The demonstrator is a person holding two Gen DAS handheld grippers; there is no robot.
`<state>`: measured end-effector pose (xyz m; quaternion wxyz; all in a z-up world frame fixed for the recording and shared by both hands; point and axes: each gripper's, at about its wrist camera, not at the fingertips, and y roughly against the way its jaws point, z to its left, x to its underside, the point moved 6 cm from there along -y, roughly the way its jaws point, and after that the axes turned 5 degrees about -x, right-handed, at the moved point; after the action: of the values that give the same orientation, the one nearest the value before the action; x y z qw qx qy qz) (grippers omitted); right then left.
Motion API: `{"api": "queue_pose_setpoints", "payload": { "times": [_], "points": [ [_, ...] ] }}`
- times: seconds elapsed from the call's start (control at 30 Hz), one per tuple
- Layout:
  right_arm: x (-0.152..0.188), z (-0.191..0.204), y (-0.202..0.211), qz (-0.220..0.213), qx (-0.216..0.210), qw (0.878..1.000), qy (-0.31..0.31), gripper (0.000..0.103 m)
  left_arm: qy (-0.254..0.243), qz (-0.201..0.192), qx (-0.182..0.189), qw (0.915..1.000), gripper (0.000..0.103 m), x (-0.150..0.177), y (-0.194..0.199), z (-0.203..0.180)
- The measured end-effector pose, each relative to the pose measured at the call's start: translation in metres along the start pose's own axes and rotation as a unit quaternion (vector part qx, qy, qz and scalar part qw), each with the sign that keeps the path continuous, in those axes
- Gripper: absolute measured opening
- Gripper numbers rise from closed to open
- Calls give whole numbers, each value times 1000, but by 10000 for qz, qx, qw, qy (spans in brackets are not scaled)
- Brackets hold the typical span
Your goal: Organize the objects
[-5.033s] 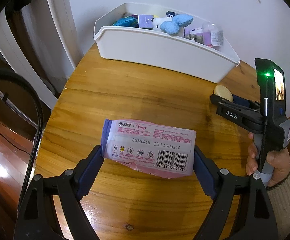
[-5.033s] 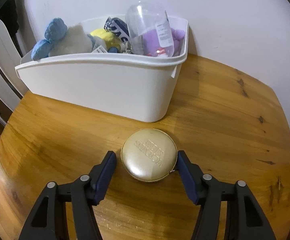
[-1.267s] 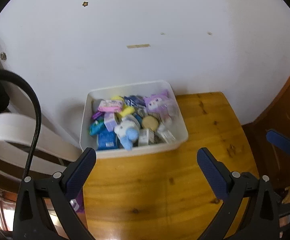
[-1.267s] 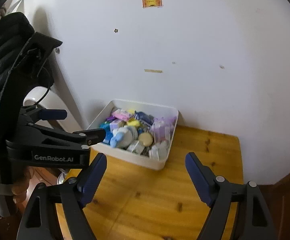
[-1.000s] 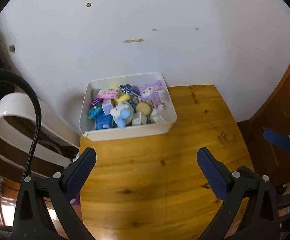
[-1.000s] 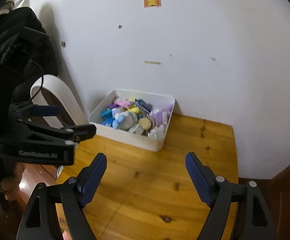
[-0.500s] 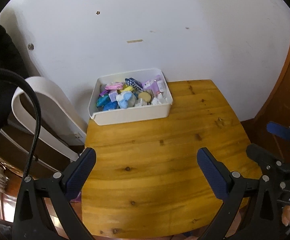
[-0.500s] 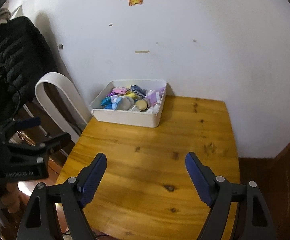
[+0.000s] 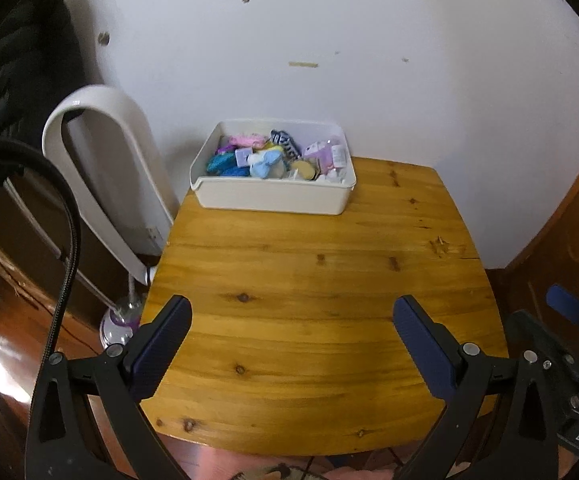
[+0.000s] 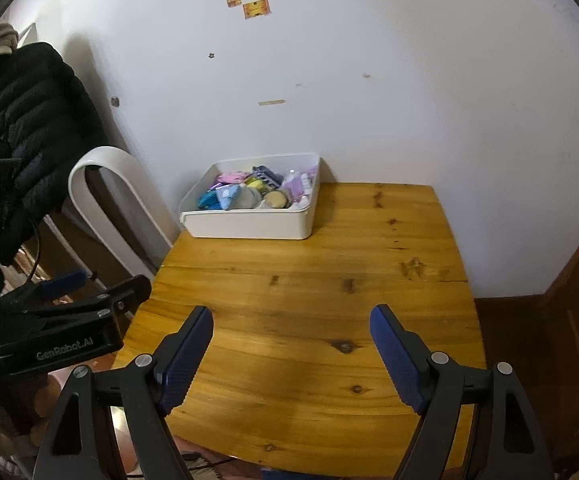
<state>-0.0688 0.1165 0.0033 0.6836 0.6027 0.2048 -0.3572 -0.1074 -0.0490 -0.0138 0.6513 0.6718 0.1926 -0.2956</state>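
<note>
A few seconds earlier a pink packet lay between the left jaws and a round gold tin between the right; now both sit in the white bin (image 9: 273,200) at the far left corner of the bench (image 9: 317,280), against the wall — the pink packet (image 9: 243,140) at the back, the gold tin (image 9: 304,169) near the front among soft toys and small bottles. Over the last second both cameras have drawn back and up, so the whole bench top shows with nothing loose on it. Judged from that, the organizing looks finished, or close to it.

The left hand-held gripper (image 9: 289,344) hangs over the near edge of the bench with its jaws spread wide, gripping nothing and touching nothing. The right hand-held gripper (image 10: 291,350) is likewise wide open and empty — well apart from the bin, above bare wood.
</note>
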Motion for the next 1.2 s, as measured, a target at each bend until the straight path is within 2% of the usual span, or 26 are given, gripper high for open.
{"api": "queue_pose_setpoints", "payload": {
  "times": [0.13, 0.33, 0.77, 1.2],
  "points": [
    [1, -8, 2, -66, 107, 9998, -163, 82, -84, 48, -187, 9998, 101, 6, -3, -4],
    [9, -15, -5, 67, 34, 9993, -379, 82, -37, 104, -207, 9997, 101, 11, -6, -3],
    [21, -17, -24, 388, -71, 9981, -466, 82, -186, 418, -45, 9989, 100, 27, -21, -16],
    [24, -20, -39, 623, -123, 9965, -536, 82, -193, 516, -116, 9984, 100, 30, -30, -19]
  ]
}}
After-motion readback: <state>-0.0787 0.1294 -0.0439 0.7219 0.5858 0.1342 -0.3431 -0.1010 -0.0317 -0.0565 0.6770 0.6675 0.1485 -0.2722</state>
